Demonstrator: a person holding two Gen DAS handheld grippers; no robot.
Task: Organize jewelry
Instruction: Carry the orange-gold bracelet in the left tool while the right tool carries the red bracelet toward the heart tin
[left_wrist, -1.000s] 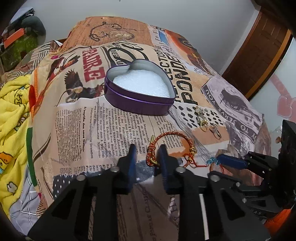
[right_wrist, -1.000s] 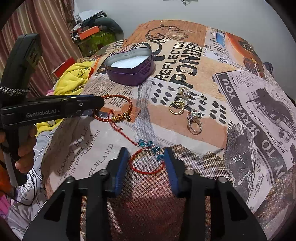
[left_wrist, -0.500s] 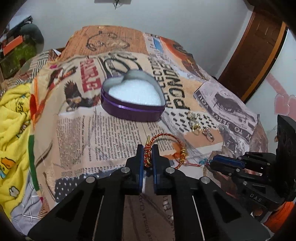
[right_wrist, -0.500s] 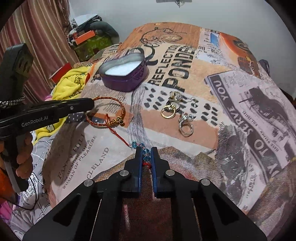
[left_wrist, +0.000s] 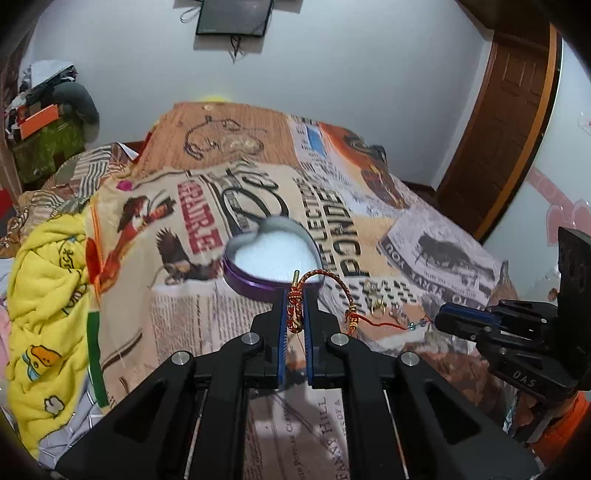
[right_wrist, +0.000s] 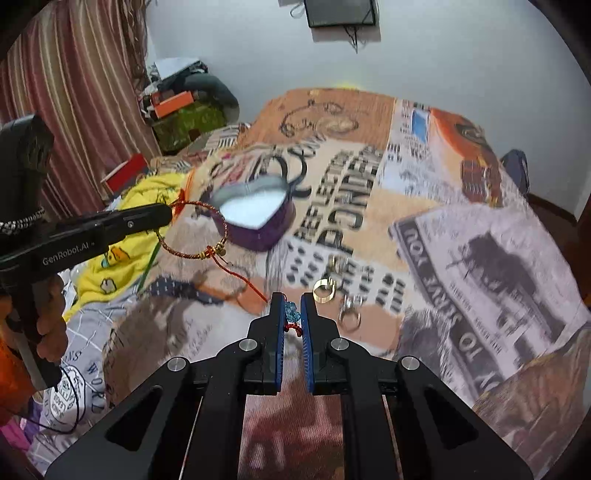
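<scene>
My left gripper (left_wrist: 295, 314) is shut on the knotted part of a red-and-gold braided bracelet (left_wrist: 341, 286) and holds it above the bed. The bracelet's hoop also shows in the right wrist view (right_wrist: 195, 230), hanging from the left gripper's tip (right_wrist: 162, 218). A thin red cord (right_wrist: 245, 282) runs from it to blue beads (right_wrist: 293, 312), on which my right gripper (right_wrist: 293, 314) is shut. In the left wrist view the right gripper (left_wrist: 448, 319) is at the right. The purple heart-shaped tin (left_wrist: 275, 258), open with white lining, sits beyond; it also shows in the right wrist view (right_wrist: 255, 218).
Gold and silver rings (right_wrist: 325, 290) and a clasp (right_wrist: 351, 314) lie on the newspaper-print bedspread (right_wrist: 461, 258); the rings also show in the left wrist view (left_wrist: 378, 304). A yellow blanket (left_wrist: 48, 295) bunches at the left. A wooden door (left_wrist: 509, 110) stands at the right.
Both grippers closed, left on the braided bracelet and right on the blue beads, then lifted them off the bedspread; the cord between them now hangs stretched in the air.
</scene>
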